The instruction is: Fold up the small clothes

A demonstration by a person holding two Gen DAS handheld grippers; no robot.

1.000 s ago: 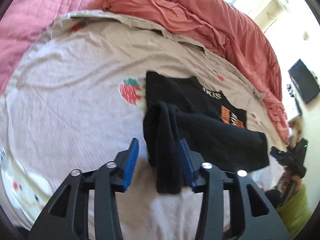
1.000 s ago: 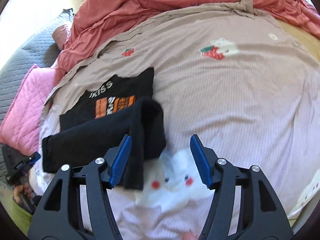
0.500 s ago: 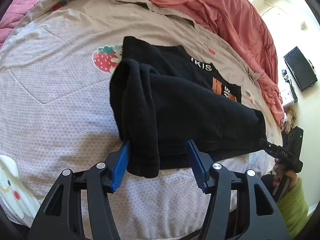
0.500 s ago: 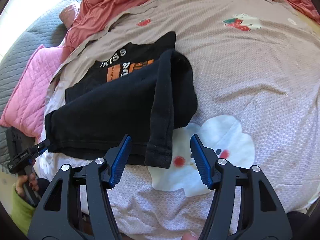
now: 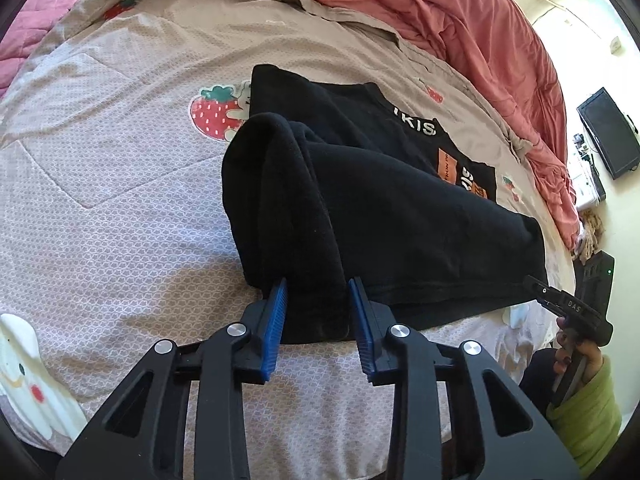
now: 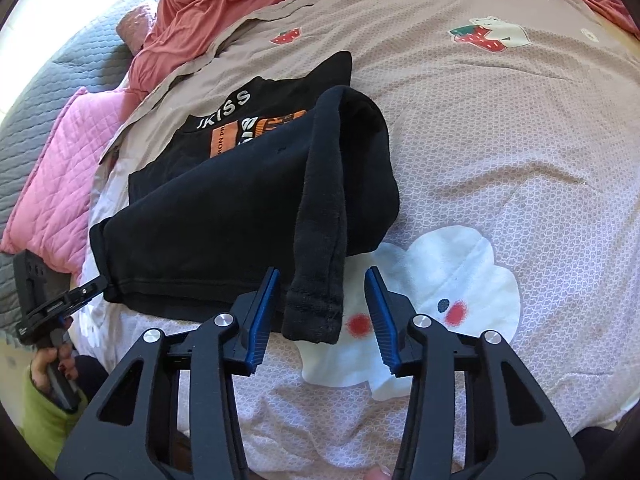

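A black T-shirt (image 5: 400, 216) with white letters and an orange print lies on the bed, its lower half lifted and folded back over the printed front. My left gripper (image 5: 316, 312) has its blue pads closing against the left hem corner, which sits between them. In the right wrist view the same black T-shirt (image 6: 224, 216) shows, and my right gripper (image 6: 320, 312) is open with the right hem corner hanging between its pads, touching neither. Each view shows the other gripper at the shirt's far corner.
The bed cover (image 5: 120, 208) is pinkish-beige with strawberry and white cloud patches. A rust-red duvet (image 5: 460, 16) is bunched along the far side. A pink quilted pillow (image 6: 60, 160) and a grey quilt (image 6: 72, 60) lie at the left. A wall screen (image 5: 608, 136) is at right.
Both grippers have come in on the hem corners of the folded-back shirt. The left jaws have narrowed onto the cloth. The right jaws have narrowed a little but stay open.
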